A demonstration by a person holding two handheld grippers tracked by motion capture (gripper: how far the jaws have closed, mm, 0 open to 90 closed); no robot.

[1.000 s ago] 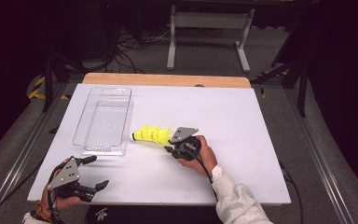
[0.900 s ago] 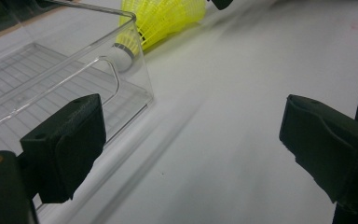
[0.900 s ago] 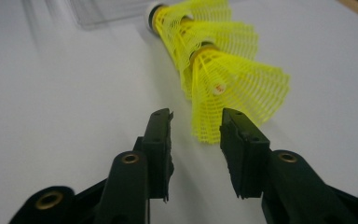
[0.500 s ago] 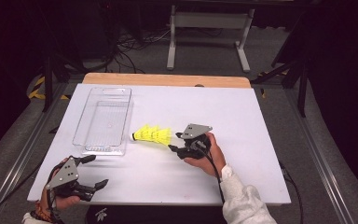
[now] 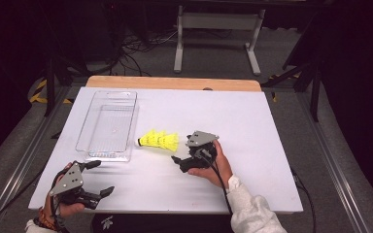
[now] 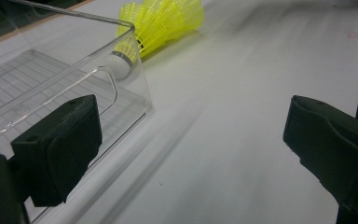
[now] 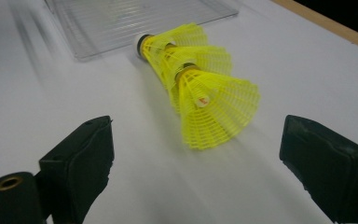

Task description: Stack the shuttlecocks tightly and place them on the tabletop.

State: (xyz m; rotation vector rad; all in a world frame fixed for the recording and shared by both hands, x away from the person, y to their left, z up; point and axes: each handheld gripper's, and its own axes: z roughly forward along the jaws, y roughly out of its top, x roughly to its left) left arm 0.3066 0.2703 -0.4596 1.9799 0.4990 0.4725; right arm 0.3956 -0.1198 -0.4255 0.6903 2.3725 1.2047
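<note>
A nested stack of yellow plastic-skirted shuttlecocks lay on its side on the white table top, its white cork nose pointing toward the clear plastic rectangular tray and lying just beside the tray's near right corner, without a contact that could be made out. In the right gripper view the stack showed three skirts pushed one into the other, the widest skirt nearest the camera, and it rested free on the table ahead of the gap between the two black jaws. The right gripper, held in a hand with a white sleeve, sat just to the right of the stack's wide end; its jaws had just been opening and stood wide apart, with nothing between the pads and neither pad touching the shuttlecocks. The tray stood empty and upright on the left half of the table, its ribbed floor visible through the walls. Well apart from the stack, near the table's front left edge, the left gripper rested low in the other hand; in its own view the jaws were spread wide with only bare table between them, the tray's corner just beyond its left jaw and the yellow stack farther off behind that corner.
</note>
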